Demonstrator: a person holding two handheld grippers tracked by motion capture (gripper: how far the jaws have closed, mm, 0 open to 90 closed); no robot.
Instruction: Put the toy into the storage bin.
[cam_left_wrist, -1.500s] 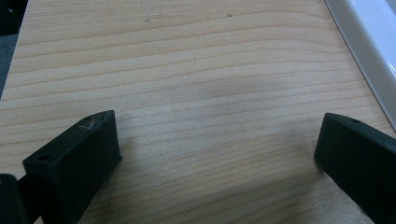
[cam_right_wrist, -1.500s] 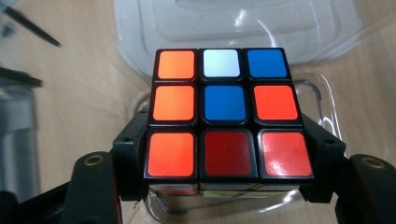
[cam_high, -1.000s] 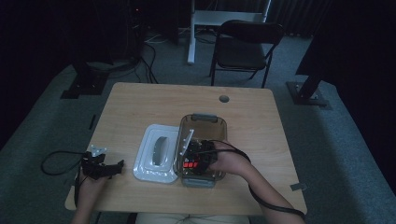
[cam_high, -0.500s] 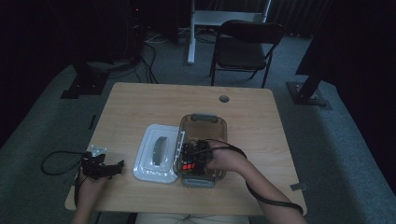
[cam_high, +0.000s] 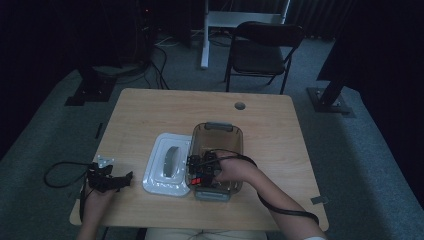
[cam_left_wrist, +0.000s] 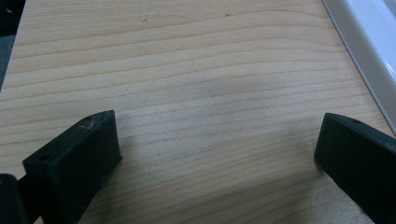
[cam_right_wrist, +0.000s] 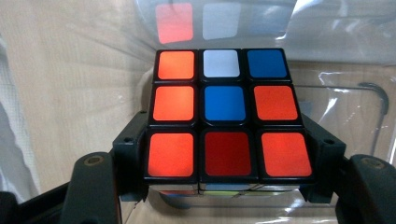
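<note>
Right gripper view: cube (cam_right_wrist: 225, 114) btwn hand-held gripper (cam_right_wrist: 226, 163) jaws.

A light wooden table (cam_high: 150, 115) carries a clear brownish container (cam_high: 217, 135) near its middle and a white lid (cam_high: 167, 170) flat just beside it. The left gripper (cam_high: 127, 176) rests on the tabletop near the table's front left corner.

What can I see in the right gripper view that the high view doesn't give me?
The right gripper view gives the puzzle cube close up, its orange, white, blue and red squares readable, clamped between two black jaws. The high view gives the table, white lid, left gripper and chair. Both share the clear container around the right gripper.
</note>
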